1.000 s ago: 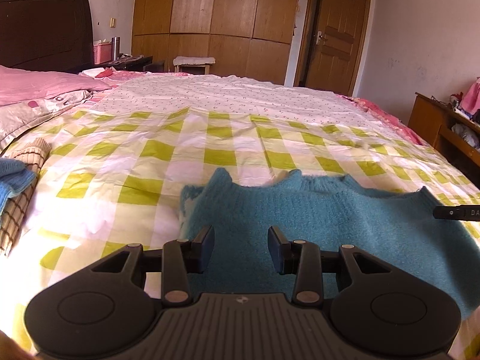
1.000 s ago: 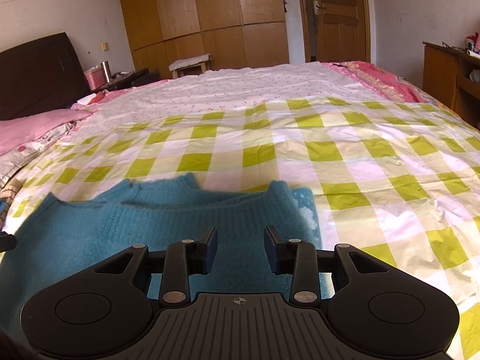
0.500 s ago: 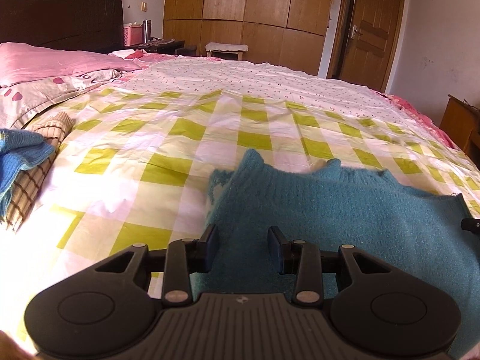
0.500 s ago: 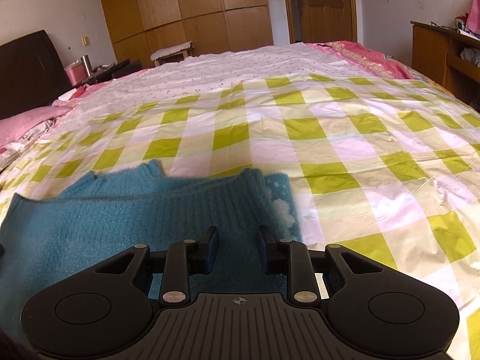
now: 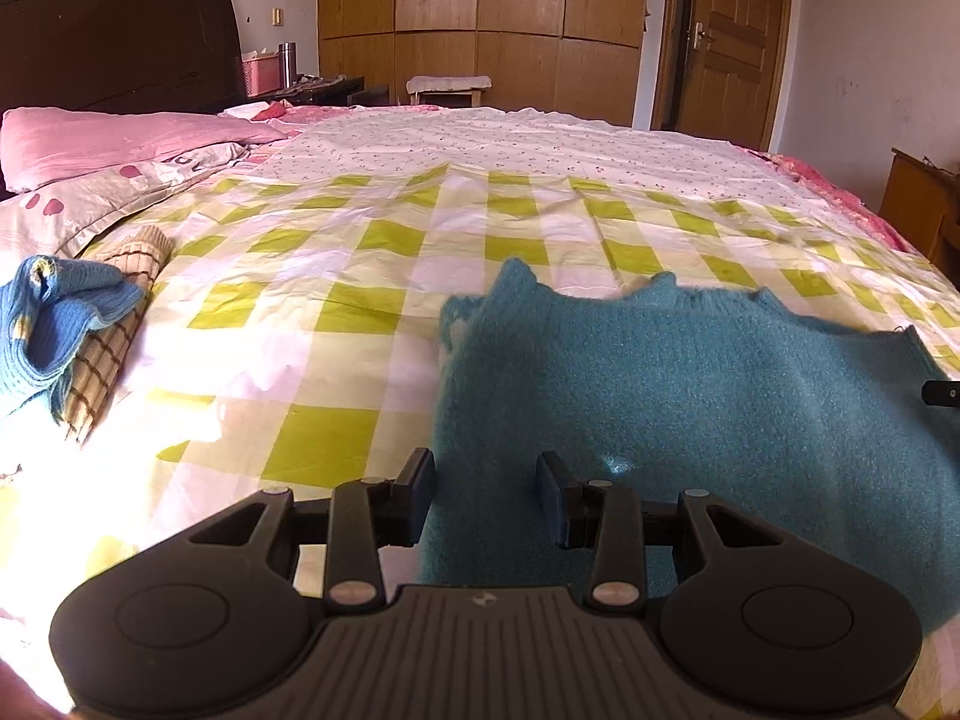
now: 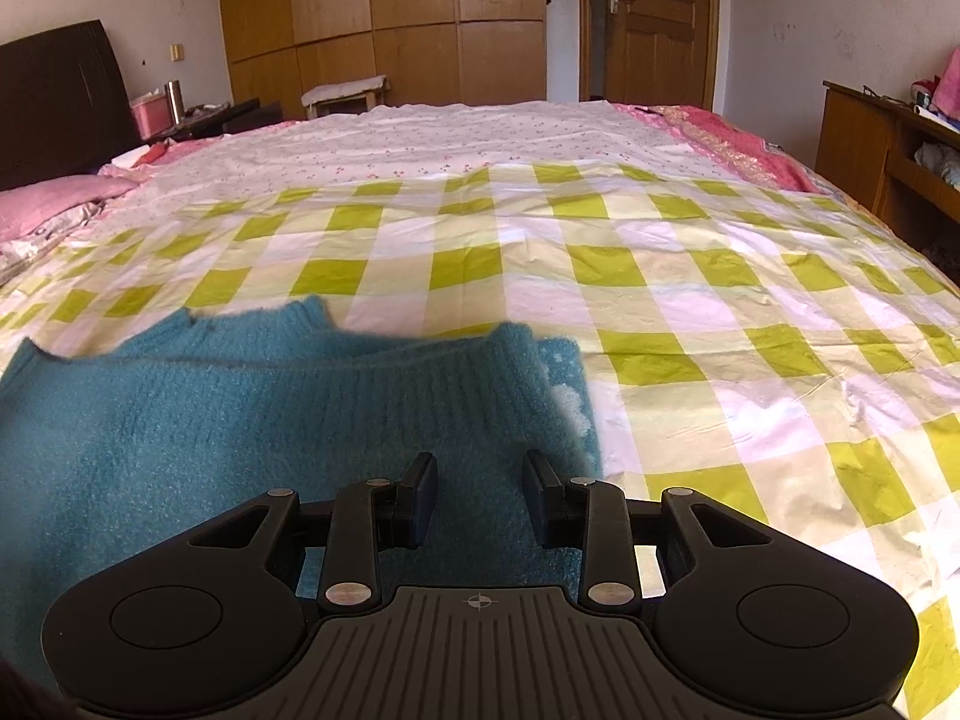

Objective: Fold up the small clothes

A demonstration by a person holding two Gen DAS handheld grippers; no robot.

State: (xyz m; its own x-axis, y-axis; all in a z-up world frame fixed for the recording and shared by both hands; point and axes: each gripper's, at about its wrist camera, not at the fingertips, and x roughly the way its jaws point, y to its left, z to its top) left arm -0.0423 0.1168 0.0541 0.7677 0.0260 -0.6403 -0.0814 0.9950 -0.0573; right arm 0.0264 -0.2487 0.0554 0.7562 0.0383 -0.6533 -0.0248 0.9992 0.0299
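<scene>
Checked bedspread (image 5: 372,252), sweater (image 5: 690,384) before claws (image 5: 486,480)

A wide bed (image 5: 420,252) carries everything, covered near the front by a sheet of green and white checks (image 6: 660,312) and farther back by a white floral sheet (image 5: 510,144). A teal knit sweater (image 5: 690,396) lies spread on the checks. At the left edge a blue knit (image 5: 42,324) rests on a brown checked cloth (image 5: 114,342), with pink pillows (image 5: 108,138) behind.
</scene>
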